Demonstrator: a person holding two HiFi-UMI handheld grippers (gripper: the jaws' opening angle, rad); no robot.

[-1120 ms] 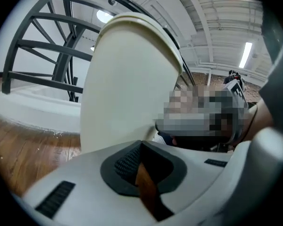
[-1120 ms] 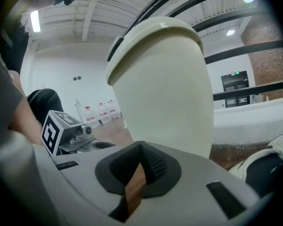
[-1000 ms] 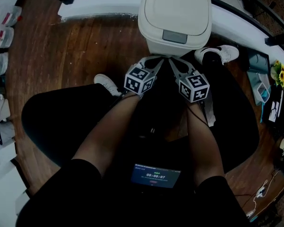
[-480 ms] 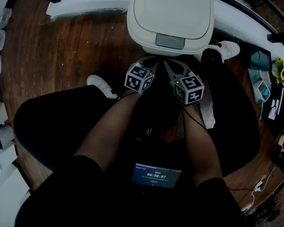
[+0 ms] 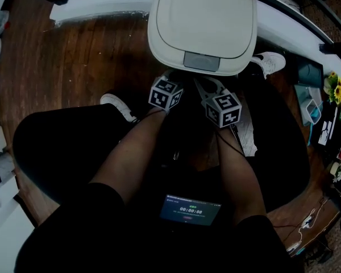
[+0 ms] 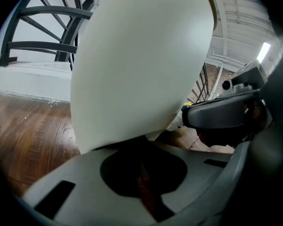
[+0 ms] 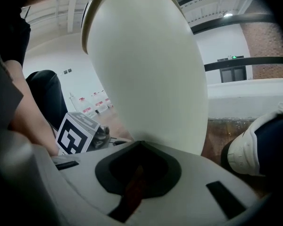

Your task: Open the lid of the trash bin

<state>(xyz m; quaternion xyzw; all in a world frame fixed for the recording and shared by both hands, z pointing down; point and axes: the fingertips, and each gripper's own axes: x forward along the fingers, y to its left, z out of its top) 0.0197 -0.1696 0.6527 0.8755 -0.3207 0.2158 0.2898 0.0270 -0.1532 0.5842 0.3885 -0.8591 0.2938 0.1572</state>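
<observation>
Left gripper (image 5: 176, 79) and right gripper (image 5: 206, 86), both clenched and empty, point at the front edge of the cream trash bin lid (image 5: 202, 16).

In the head view, dark brown wooden plank flooring (image 5: 85, 56) fills the ten o'clock area, bordered at eleven o'clock by a curved white ledge (image 5: 102, 9). One white lace-up sneaker (image 5: 115, 103) stands on the boards at nine o'clock, and a second white sneaker (image 5: 271, 61) stands at two o'clock. A small dark screen with lit digits (image 5: 191, 209) sits at six o'clock, yellow sunflower blooms (image 5: 336, 87) are at the three o'clock edge, and thin white cables (image 5: 306, 235) lie at four o'clock.
</observation>
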